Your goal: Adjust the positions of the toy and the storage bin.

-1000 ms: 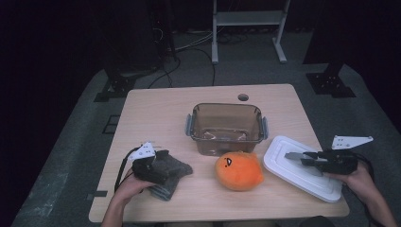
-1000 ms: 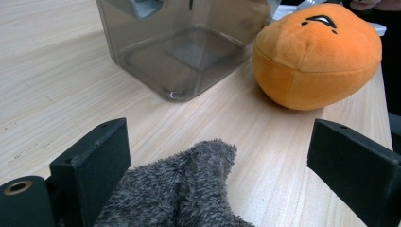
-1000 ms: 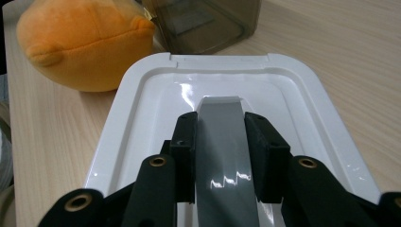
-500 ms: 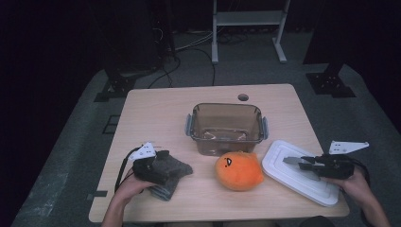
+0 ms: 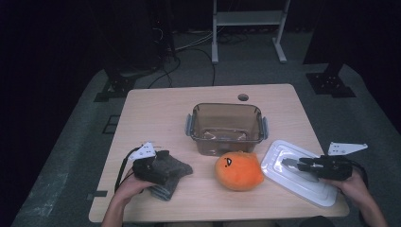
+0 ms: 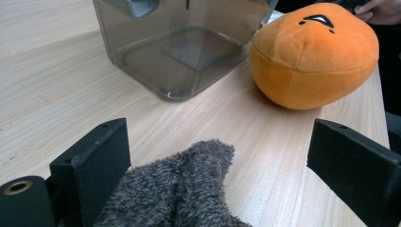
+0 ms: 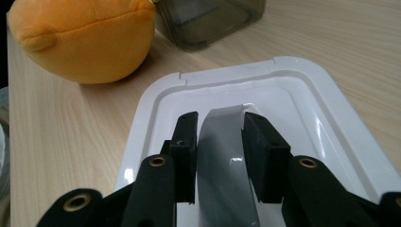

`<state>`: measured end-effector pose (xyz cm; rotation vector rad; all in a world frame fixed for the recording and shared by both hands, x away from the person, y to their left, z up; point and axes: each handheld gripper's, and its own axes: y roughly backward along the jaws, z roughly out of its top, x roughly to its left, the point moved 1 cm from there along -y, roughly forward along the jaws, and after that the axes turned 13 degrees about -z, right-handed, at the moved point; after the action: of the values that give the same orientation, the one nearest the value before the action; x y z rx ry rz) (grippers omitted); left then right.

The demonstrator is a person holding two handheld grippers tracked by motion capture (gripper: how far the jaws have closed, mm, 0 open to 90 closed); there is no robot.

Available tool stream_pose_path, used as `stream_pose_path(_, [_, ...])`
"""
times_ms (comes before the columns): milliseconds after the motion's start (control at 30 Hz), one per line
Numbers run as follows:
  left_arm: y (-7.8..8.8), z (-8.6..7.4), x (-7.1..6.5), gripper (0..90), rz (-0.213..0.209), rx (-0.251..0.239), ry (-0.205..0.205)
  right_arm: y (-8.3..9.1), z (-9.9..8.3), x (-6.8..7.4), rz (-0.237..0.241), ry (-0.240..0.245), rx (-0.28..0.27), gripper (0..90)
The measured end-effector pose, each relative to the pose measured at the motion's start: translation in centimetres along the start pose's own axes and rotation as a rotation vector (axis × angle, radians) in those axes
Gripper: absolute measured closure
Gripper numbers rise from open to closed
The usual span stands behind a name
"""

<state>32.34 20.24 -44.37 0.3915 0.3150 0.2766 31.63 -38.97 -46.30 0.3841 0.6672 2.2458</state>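
Wooden desk (image 5: 156, 113) keeps open room left of the clear box (image 5: 226, 127), while the white lid (image 5: 279, 156) lies near the right edge, where the right tool (image 5: 289, 165) has slid inward, jaws narrowed astride its grey handle (image 7: 222, 156); the left tool (image 5: 163, 163) gapes over a grey cloth (image 5: 172, 172).

The left gripper (image 5: 163, 166) lies low by the person's left hand (image 5: 126, 187), its jaws wide apart. The right gripper (image 5: 291, 164) points left, its jaws close together, held by the right hand (image 5: 352, 184).
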Motion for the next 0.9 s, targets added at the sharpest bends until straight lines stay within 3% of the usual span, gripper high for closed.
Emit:
stream_pose_path(300, [0.0, 0.0, 0.0, 5.9, -0.001, -0.002, 0.0, 0.6, 1.7, 0.5, 0.003, 0.024, -0.029, 57.1])
stream_pose_path(900, [0.1, 0.0, 0.0, 5.9, -0.003, -0.005, -0.001, -0.7, 6.7, 4.3, 0.156, 0.108, -0.092, 46.7])
